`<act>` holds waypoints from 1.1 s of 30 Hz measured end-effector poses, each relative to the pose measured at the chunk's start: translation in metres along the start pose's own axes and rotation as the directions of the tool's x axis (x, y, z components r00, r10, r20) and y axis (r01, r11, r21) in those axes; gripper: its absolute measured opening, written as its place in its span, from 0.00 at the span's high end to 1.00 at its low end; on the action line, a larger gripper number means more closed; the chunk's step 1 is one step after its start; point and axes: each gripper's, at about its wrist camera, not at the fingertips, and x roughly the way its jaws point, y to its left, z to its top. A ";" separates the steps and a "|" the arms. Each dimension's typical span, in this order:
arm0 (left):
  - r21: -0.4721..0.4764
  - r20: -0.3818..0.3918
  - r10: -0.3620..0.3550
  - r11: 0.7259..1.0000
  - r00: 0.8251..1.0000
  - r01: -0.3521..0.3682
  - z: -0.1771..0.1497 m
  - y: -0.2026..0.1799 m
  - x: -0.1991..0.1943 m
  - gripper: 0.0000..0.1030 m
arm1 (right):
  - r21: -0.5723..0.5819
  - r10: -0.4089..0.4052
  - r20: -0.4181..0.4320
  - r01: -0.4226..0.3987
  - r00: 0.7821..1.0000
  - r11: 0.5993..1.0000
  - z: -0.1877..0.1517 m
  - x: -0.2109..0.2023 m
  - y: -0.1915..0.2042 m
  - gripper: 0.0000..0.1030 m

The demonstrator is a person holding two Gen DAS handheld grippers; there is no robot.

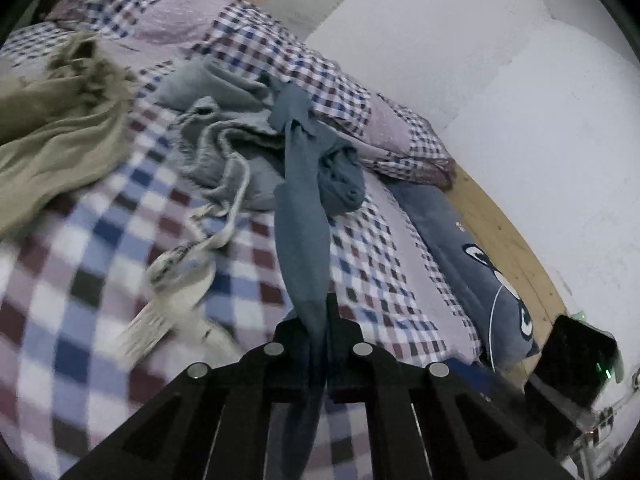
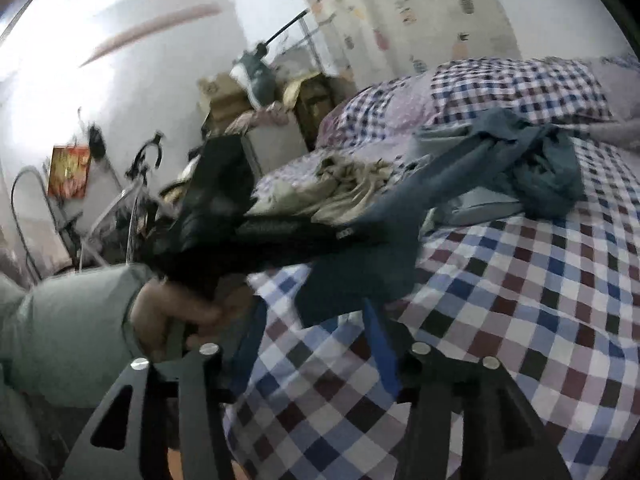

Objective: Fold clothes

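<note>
On the checked blue, maroon and white bedspread [image 1: 100, 240], the left gripper [image 1: 318, 320] has its black fingers clamped on a stretched strip of slate-blue cloth garment [image 1: 300, 216], which trails back to a crumpled heap beside a pale grey drawstring garment [image 1: 224, 140]. An olive-khaki garment [image 1: 60, 120] lies well apart to the left. The right gripper [image 2: 316, 320] hangs over the bed with its fingers spread apart, holding nothing, near the person's hand [image 2: 176, 312] on the other tool.

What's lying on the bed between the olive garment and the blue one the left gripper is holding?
A crumpled grey garment, seen in the left wrist view.

Clothes pile [image 1: 248, 136] on bed [image 1: 80, 280]; pillow [image 1: 472, 264] right, beside wall [image 1: 540, 120].
</note>
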 end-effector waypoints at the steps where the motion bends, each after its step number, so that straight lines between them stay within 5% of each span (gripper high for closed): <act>1: -0.003 0.003 0.012 1.000 1.000 -0.012 -0.004 0.001 -0.007 0.97 | 0.019 -0.012 0.015 0.012 1.000 1.000 0.000 -0.004 -0.004 0.43; 7: 0.006 0.017 0.048 0.999 0.999 -0.048 -0.041 -0.001 -0.057 0.97 | 0.126 -0.118 0.063 0.110 0.991 0.986 0.000 -0.021 -0.027 0.42; 13: -0.044 0.118 0.080 0.996 0.990 -0.076 -0.058 0.016 -0.123 0.99 | 0.173 -0.207 0.086 0.190 0.974 0.966 0.001 -0.030 -0.038 0.42; 22: -0.261 0.227 0.213 0.953 0.950 -0.152 -0.062 0.077 -0.176 1.00 | 0.239 -0.256 0.092 0.228 0.962 0.944 0.002 -0.023 -0.056 0.42; 26: -0.228 0.236 0.292 0.944 0.927 -0.240 -0.061 0.073 -0.175 1.00 | 0.257 -0.232 0.078 0.205 0.970 0.944 0.003 -0.007 -0.060 0.42; 27: -0.193 0.232 0.304 0.945 0.924 -0.262 -0.061 0.068 -0.171 0.95 | 0.259 -0.226 0.074 0.200 0.971 0.945 0.004 -0.003 -0.061 0.42; 29: -0.116 0.223 0.319 0.947 0.921 -0.300 -0.059 0.054 -0.159 0.67 | 0.255 -0.216 0.072 0.192 0.974 0.948 0.005 0.004 -0.061 0.42; 30: -0.073 0.227 0.327 0.945 0.917 -0.319 -0.059 0.046 -0.152 0.41 | 0.254 -0.211 0.071 0.187 0.975 0.949 0.006 0.008 -0.061 0.42; 31: -0.027 0.235 0.335 0.940 0.912 -0.339 -0.058 0.037 -0.144 0.28 | 0.253 -0.205 0.071 0.181 0.976 0.950 0.007 0.012 -0.061 0.42; 33: 0.064 0.253 0.350 0.924 0.902 -0.377 -0.057 0.019 -0.128 0.21 | 0.252 -0.193 0.072 0.169 0.979 0.953 0.009 0.018 -0.062 0.42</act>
